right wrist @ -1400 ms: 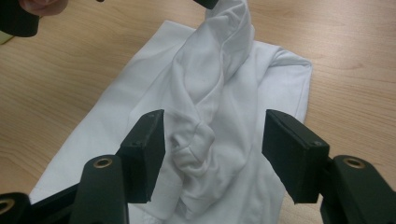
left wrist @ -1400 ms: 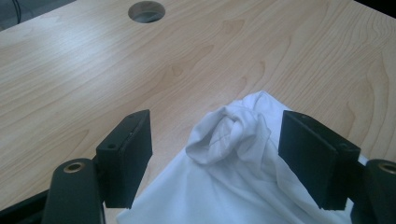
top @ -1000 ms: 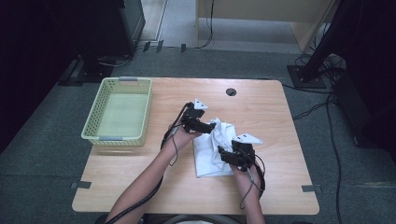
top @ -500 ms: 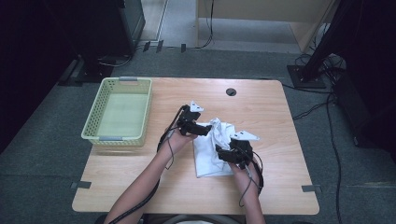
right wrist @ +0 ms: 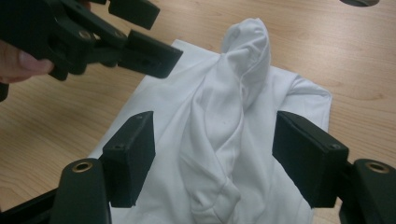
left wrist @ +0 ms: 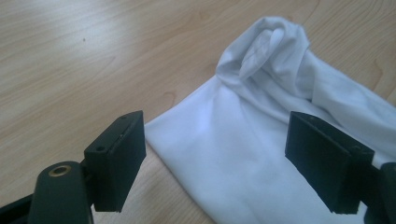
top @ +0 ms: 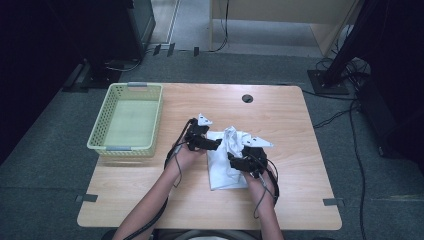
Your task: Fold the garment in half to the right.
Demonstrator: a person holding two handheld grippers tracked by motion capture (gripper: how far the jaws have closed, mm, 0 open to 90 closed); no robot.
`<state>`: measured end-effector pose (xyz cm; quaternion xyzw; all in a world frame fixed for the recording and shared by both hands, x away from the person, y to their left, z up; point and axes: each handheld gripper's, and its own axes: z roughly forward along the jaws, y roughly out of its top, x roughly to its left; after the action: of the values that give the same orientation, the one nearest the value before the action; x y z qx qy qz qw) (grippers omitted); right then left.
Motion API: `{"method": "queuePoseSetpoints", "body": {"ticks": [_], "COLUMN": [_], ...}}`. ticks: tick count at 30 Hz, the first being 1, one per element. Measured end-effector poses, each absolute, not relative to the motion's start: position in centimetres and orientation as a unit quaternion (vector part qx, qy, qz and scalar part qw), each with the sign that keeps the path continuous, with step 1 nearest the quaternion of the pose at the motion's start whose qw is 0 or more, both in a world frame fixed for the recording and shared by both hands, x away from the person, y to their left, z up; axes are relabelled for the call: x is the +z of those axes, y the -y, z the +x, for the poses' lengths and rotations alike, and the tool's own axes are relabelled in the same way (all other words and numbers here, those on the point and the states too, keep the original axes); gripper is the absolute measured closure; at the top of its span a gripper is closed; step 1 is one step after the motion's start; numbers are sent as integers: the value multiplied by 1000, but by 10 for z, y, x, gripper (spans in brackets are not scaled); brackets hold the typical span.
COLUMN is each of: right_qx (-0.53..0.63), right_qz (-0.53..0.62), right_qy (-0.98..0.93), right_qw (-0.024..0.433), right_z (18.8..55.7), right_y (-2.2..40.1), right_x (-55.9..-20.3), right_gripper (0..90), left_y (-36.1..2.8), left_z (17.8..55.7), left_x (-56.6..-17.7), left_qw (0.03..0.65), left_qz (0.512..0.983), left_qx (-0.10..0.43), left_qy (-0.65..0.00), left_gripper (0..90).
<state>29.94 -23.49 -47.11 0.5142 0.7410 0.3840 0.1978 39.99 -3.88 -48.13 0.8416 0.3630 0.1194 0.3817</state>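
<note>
A: What is your status on the table [top: 280,107]?

B: The basket [top: 127,120], well left of your left gripper [left wrist: 229,163], holds nothing. The cloth [top: 227,160] lies partly flat, with a bunched ridge running up its middle.

A: Where is the cloth against your fingers?

B: The flat corner lies between the wide left jaws, unpinched. The ridge sits between the jaws of your right gripper [right wrist: 212,158], which have just been opening and grip nothing. Judged: smoothing is unfinished and the basket step remains.
</note>
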Motion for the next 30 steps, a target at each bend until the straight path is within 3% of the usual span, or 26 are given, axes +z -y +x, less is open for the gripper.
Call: {"method": "queuePoseSetpoints", "body": {"ticks": [30], "right_qx": [351], "right_qz": [531], "right_qy": [-748], "right_qw": [188], "right_z": [333], "right_y": [228], "right_x": [-496], "right_gripper": [293], "left_y": [29], "left_z": [390], "left_x": [-504], "left_qw": [375], "left_qz": [837], "left_qx": [137], "left_qy": [-375], "left_gripper": [207]}}
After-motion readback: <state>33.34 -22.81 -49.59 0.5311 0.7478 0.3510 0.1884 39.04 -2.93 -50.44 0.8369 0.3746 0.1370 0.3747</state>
